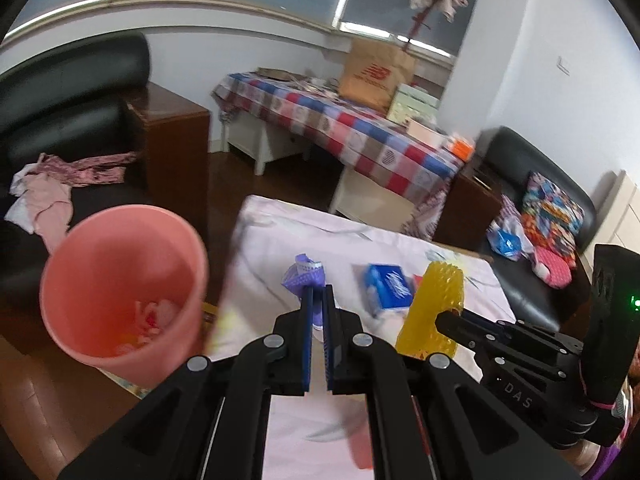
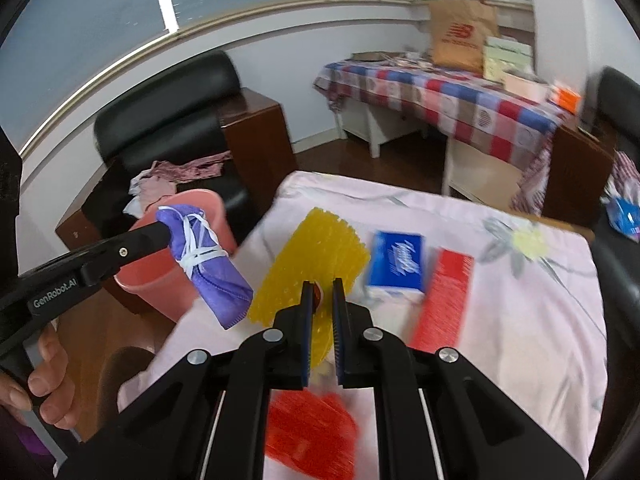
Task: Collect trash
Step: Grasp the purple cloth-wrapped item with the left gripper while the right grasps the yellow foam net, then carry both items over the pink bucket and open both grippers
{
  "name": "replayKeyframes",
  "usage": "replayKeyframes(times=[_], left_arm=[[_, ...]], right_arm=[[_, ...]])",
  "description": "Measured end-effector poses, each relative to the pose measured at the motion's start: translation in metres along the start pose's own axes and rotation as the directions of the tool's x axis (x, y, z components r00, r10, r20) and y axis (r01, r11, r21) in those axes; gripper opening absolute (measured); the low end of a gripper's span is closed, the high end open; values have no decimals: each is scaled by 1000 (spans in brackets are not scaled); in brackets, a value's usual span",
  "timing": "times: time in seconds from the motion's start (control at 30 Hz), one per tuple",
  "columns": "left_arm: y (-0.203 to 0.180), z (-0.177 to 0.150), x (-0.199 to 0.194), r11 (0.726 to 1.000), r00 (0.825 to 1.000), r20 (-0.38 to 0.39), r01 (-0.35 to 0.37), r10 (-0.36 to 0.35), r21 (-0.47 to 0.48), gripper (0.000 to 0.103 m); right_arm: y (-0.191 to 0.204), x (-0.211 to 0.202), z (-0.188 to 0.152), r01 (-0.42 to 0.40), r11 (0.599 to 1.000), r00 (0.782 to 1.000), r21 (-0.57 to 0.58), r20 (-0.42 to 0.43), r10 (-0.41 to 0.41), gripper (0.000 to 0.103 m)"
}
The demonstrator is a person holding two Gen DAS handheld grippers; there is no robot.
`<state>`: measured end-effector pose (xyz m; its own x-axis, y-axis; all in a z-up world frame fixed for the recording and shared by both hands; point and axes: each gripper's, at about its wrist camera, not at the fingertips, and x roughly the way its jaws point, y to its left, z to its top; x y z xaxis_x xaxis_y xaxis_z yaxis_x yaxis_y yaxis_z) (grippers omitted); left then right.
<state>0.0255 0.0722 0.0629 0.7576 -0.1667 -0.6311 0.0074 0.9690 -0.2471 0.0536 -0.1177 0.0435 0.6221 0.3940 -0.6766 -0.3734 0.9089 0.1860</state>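
My left gripper (image 1: 318,294) is shut on a purple face mask (image 1: 303,274) wrapped in its white straps; it also shows in the right wrist view (image 2: 212,268), held in the air beside the pink bin (image 1: 120,284). The bin (image 2: 160,276) stands left of the table and holds some scraps. My right gripper (image 2: 322,292) is shut on a yellow foam net sleeve (image 2: 316,256), lifted above the table; it also shows in the left wrist view (image 1: 436,312).
The table has a pale pink floral cloth (image 2: 500,320). On it lie a blue tissue pack (image 2: 398,260), a red foam net (image 2: 444,296) and another red net (image 2: 312,432). Black armchair (image 2: 168,120) behind the bin; checked-cloth table (image 2: 460,100) beyond.
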Motion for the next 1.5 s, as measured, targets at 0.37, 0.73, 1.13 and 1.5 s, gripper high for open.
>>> replayKeyframes(times=[0.37,0.73,1.13,1.5], left_arm=[[76,12,-18,990,991,50,-119,123,-79,0],[115,1,-18,986,992,44,-116,121,-116,0],[84,-32,14,988,993,-91,68,-80,-136,8],[18,-56,77,992,970,-229,49,-75,-118,33]], right_arm=[[79,37,33,-93,989,996,-113,-18,91,9],[104,56,34,-107,985,993,-139,-59,100,9],[69,44,35,-38,995,999,-96,-32,35,9],[21,30,16,24,999,999,-40,-40,-26,9]])
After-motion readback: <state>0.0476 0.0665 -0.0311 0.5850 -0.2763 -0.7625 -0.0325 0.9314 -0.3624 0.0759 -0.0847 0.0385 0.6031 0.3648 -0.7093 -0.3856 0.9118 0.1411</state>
